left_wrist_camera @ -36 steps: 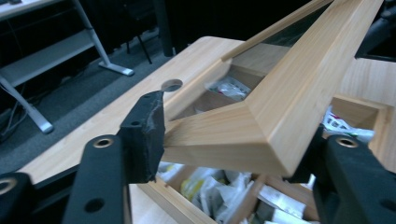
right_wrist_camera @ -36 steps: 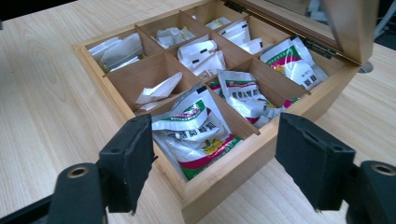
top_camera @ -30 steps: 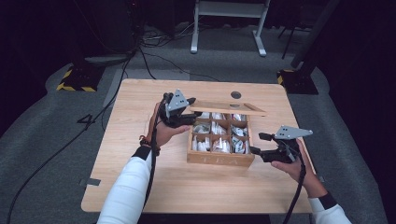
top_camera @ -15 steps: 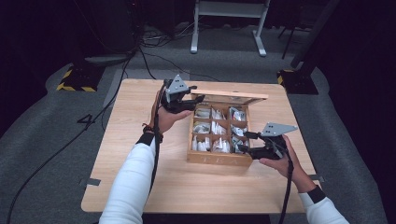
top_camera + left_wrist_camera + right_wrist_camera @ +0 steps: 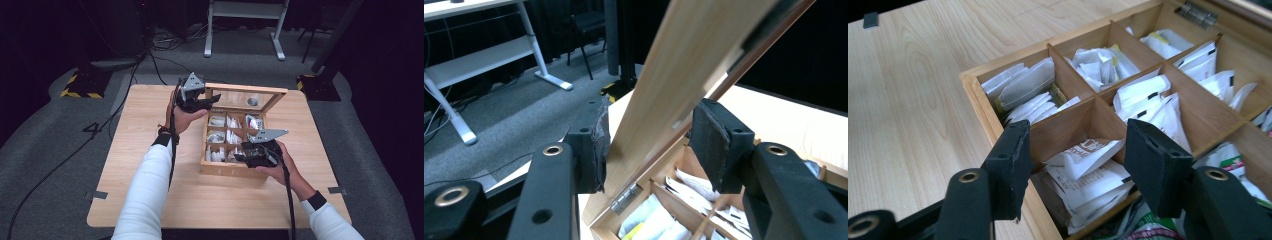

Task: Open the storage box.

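Wooden lid [image 5: 684, 65] stands gripped between left fingers [image 5: 596, 145]; right fingers [image 5: 1158, 160], closing, straddle sachets [image 5: 1088, 165].

box: my wooden compartment box [image 5: 227, 170] mid-table, packed with white packets [image 5: 1088, 167] | lid: glass-paned lid [image 5: 247, 95] hinged up at far edge, nearly upright

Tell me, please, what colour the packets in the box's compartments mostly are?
Mostly white packets, a few with yellow or green print; clearest in the right gripper view.

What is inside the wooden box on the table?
The wooden box has compartments holding white paper sachets. Its raised lid hides nothing inside; what lies beneath the sachets is covered.
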{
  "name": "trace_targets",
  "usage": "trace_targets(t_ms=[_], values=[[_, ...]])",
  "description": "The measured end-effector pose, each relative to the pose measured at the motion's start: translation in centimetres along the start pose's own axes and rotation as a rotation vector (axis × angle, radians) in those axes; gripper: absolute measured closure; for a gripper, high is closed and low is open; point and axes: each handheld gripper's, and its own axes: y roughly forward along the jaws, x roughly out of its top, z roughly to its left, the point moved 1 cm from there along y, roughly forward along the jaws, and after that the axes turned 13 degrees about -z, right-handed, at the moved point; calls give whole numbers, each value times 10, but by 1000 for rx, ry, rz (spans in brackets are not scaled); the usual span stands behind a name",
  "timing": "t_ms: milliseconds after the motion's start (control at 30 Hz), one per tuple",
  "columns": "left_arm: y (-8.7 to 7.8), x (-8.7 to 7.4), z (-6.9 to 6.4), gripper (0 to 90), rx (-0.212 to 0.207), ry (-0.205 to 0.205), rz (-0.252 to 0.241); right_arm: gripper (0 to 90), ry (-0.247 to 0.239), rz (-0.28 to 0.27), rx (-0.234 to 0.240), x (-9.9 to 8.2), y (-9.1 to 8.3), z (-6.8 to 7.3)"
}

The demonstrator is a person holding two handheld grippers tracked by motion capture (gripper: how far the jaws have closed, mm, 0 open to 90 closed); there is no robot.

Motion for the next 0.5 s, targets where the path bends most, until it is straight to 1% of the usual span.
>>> trace_targets(t_ms=[67,167,267,333,367,500], values=[[3,1,2,511,11,4,5,449,11,5,3,-1,3,0],[8,2,7,512,15,-11,4,447,18,8,10,-2,4,0],[13,2,9,514,34,-4,2,451,21,14,11,-3,6,0],[15,2,13,514,35,-15,-2,452,26,16,18,-5,7,-1],[19,2,16,515,46,-17,4,453,29,18,22,-6,8,-1],[24,1,20,517,57,-25,4,452,27,17,32,-6,9,1]])
